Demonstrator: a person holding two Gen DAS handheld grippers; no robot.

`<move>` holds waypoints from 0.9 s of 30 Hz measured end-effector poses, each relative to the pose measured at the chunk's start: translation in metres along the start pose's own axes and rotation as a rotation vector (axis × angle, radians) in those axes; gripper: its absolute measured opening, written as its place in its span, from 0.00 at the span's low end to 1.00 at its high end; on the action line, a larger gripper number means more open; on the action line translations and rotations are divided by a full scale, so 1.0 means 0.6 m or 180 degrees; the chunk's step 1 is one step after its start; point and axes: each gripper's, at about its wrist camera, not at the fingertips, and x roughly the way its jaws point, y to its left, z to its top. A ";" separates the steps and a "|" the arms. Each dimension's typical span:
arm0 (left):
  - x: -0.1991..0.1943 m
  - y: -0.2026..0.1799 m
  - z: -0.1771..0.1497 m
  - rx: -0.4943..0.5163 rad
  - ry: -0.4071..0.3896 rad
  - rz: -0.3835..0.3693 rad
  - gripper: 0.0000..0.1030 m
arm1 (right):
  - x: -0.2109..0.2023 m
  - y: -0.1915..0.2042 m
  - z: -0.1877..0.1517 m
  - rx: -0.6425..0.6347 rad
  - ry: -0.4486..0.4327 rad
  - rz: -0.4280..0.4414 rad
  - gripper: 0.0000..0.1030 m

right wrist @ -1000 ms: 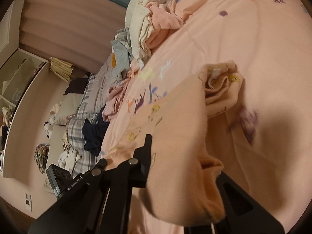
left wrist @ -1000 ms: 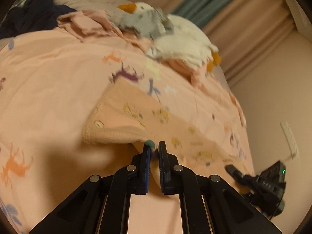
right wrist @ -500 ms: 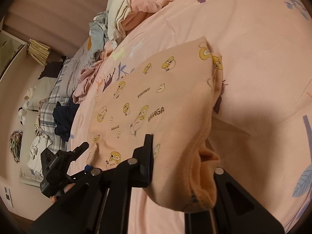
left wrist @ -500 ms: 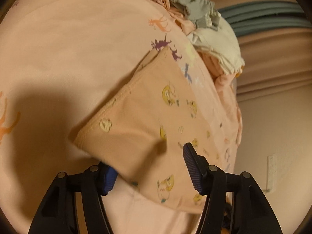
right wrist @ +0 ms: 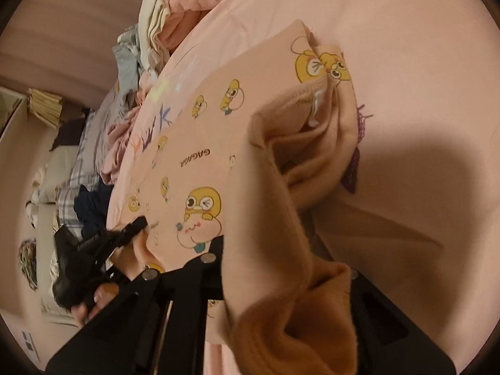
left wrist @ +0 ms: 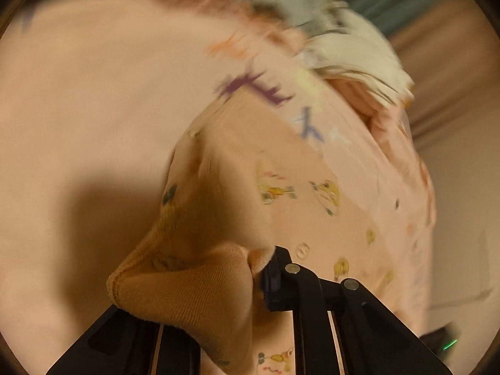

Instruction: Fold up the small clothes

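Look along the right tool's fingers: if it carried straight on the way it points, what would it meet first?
Probably the peach garment that the right tool is shut on, its spread printed part lying ahead on the pink bedsheet; depth is unclear.

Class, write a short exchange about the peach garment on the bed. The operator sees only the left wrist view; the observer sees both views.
Operator: My left wrist view is blurred. What is printed on the garment?
Observer: In the right wrist view the garment shows yellow cartoon chicks and the word GAGAGA.
Operator: Is the other gripper holding it?
Observer: Yes. The right gripper is shut on a bunched fold of the garment, which hides its fingertips.
Operator: How does my own gripper look from there?
Observer: A hand holds its handle. The left gripper has its jaws closing with the garment's corner between them.
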 end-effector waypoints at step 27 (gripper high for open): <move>-0.050 0.066 -0.053 -0.0518 0.0499 -0.1016 0.51 | -0.087 0.012 -0.055 -0.0515 -0.0025 -0.0129 0.15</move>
